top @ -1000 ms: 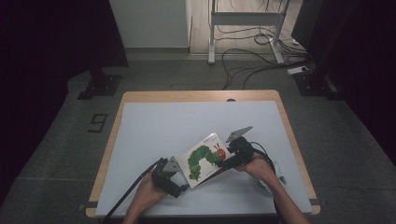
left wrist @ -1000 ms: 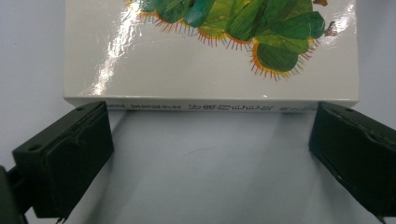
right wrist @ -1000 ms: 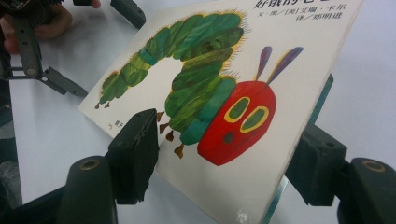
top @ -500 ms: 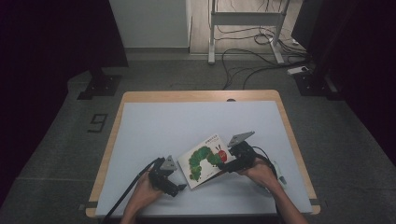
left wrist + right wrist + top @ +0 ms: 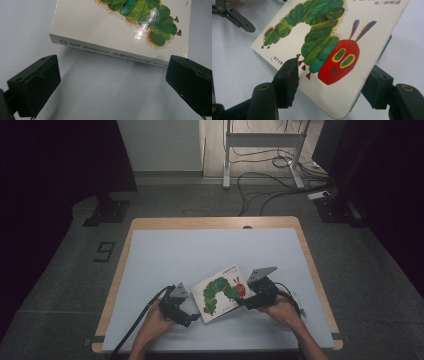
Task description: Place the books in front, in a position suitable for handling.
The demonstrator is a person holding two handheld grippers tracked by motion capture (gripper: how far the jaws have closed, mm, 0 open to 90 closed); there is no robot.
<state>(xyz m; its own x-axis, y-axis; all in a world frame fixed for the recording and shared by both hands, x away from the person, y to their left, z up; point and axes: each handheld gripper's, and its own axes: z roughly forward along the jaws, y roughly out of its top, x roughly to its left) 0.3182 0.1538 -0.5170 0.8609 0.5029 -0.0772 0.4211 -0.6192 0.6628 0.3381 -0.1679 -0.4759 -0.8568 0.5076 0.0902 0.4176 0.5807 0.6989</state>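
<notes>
1. Caterpillar picture book (image 5: pixel 324 47) sits between my right gripper (image 5: pixel 332 82)'s jaws, cover lifted; they have just been closing.
2. My left gripper (image 5: pixel 110 82) gapes empty, spine just ahead.
3. Next, I judge: pin the spine, swing the cover open.

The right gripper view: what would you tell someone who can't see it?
A picture book with a green caterpillar and red face on its white cover sits tilted between the right tool's two black jaws, one above the cover, one beneath. The left tool shows at the top left, over the white table.

White book (image 5: pixel 221 293): green caterpillar, red face; pale blue-grey table (image 5: pixel 200 255).
</notes>
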